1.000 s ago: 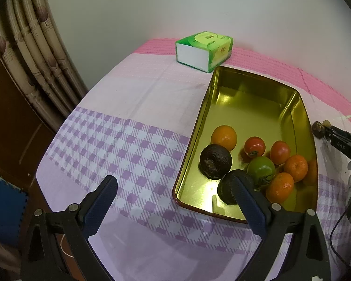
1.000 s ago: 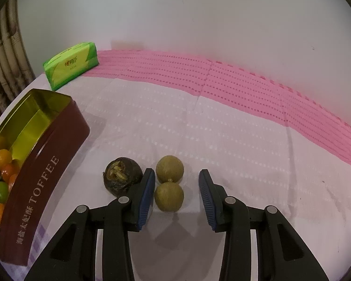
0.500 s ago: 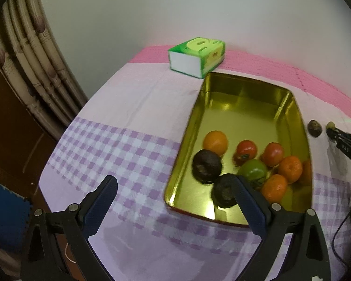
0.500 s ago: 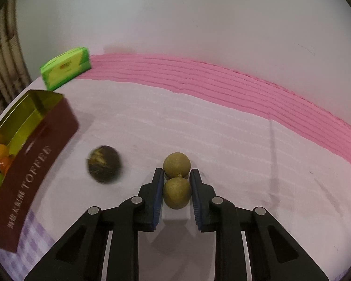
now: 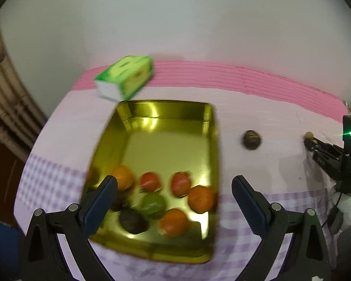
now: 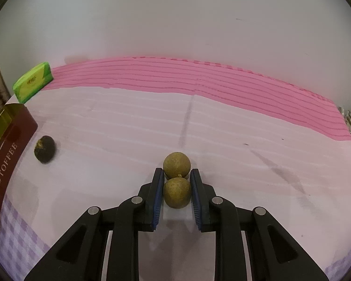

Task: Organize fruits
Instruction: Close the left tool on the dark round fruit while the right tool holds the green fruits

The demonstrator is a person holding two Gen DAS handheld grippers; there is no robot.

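Note:
My right gripper (image 6: 177, 182) is shut on a round brown-green fruit (image 6: 177, 195) on the pink cloth. A second like fruit (image 6: 177, 165) touches it just beyond the fingertips. A dark round fruit (image 6: 44, 149) lies to the left beside the tin; it also shows in the left wrist view (image 5: 251, 139). My left gripper (image 5: 174, 194) is open and empty above the near end of the gold tin (image 5: 166, 138), which holds several orange, red, green and dark fruits. The right gripper appears at the far right of that view (image 5: 310, 140).
A green tissue box (image 5: 125, 79) stands behind the tin near the wall; it also shows in the right wrist view (image 6: 32, 84). The tin's maroon side (image 6: 5, 164) reads TOFFEE. The table's front edge and a curtain are at the left.
My right gripper closed on the near brown-green fruit. The dark fruit rolled left toward the tin. My left gripper swung right, so the tin now sits between its fingers.

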